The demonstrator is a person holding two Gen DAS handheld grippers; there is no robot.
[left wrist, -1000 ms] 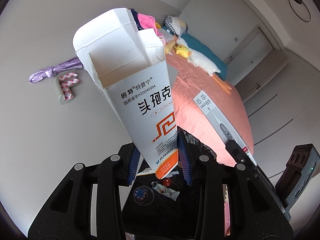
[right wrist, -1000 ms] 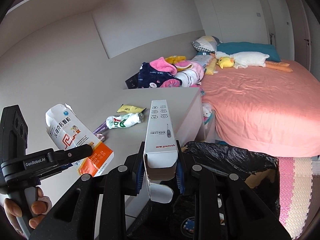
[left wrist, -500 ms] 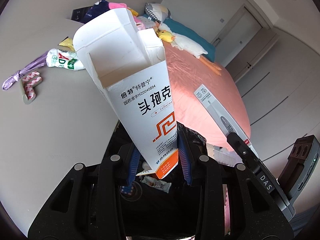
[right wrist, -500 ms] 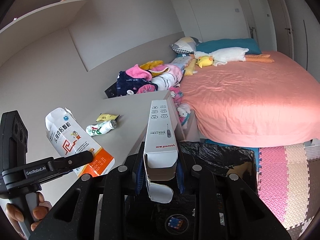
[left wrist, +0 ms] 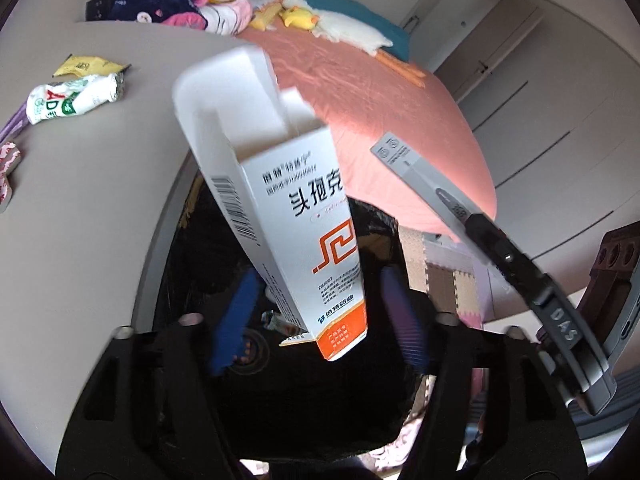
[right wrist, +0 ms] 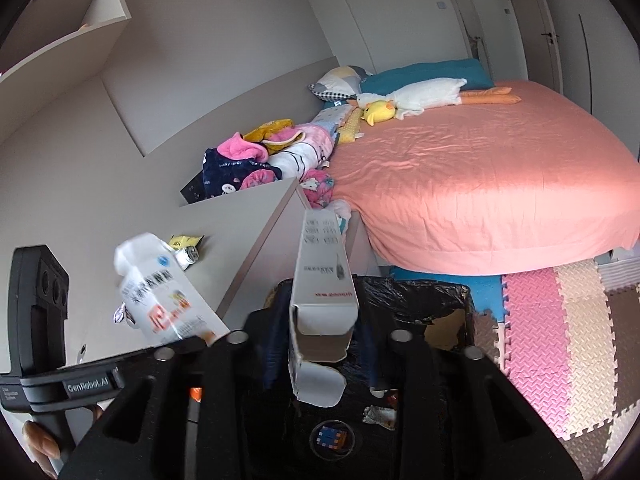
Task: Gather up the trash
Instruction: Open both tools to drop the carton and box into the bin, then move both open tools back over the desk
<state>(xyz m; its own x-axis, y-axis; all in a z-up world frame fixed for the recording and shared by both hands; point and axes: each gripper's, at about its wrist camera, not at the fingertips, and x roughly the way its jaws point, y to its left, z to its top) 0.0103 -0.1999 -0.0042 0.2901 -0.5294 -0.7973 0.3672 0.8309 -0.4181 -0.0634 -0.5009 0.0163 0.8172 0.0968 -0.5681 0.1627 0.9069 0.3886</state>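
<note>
Medicine box [left wrist: 304, 216] loose between spread left fingers [left wrist: 236, 316], above black-lined bin [left wrist: 188, 280].

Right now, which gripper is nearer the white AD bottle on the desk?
Left. The left gripper hangs over the black bag by the desk edge, the bottle ahead to its left. The right gripper sits farther out, on the bed side.

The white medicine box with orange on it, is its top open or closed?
Open. The medicine box has its top flaps standing up, and you can see into its white inside. Whether anything is inside, I cannot tell.
</note>
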